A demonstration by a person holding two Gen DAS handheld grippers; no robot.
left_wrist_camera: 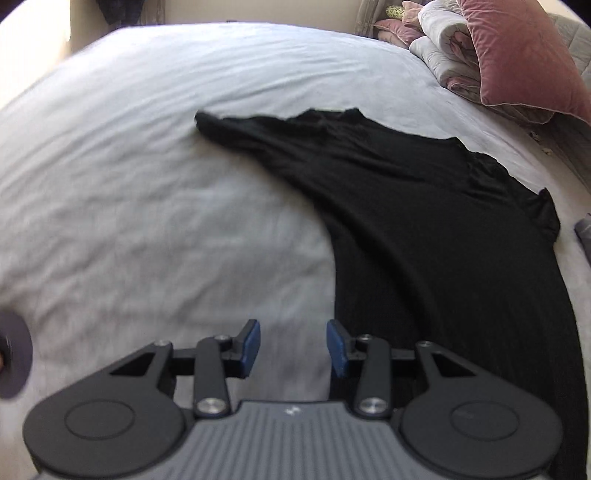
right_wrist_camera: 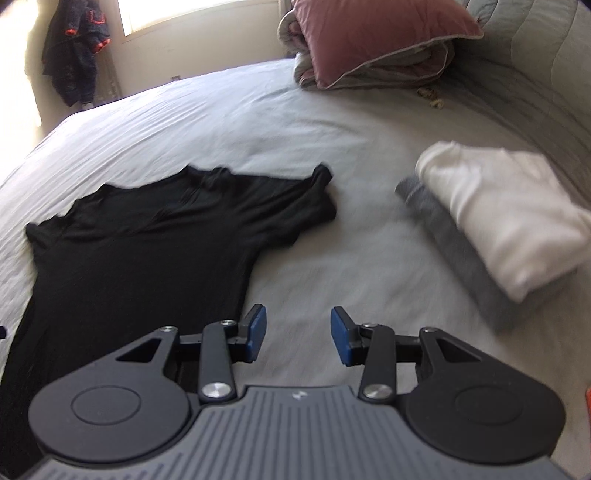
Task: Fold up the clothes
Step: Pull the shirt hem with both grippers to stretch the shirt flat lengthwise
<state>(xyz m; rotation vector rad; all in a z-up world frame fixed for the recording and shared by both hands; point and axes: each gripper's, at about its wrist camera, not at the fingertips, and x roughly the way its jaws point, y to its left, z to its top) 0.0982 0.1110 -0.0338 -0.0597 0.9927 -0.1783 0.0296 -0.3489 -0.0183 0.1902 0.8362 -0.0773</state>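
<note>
Black shirt (left_wrist_camera: 424, 229) spread flat on the bed (left_wrist_camera: 147, 184), collar toward the far edge. Left gripper (left_wrist_camera: 293, 347): jaws released, empty, above bare sheet with the shirt's side edge just beside the right finger. Right gripper (right_wrist_camera: 298, 334): jaws released, empty, the shirt (right_wrist_camera: 147, 251) lying beside its left finger. Folded white garment (right_wrist_camera: 509, 218) on a grey one (right_wrist_camera: 450, 236) toward the right edge; pink pillow (right_wrist_camera: 369, 33) at the far edge.

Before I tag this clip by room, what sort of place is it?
Most likely a bedroom: a black T-shirt lies flat on a bed with a pale sheet, pink pillows are heaped at its head, and folded clothes sit alongside.
</note>
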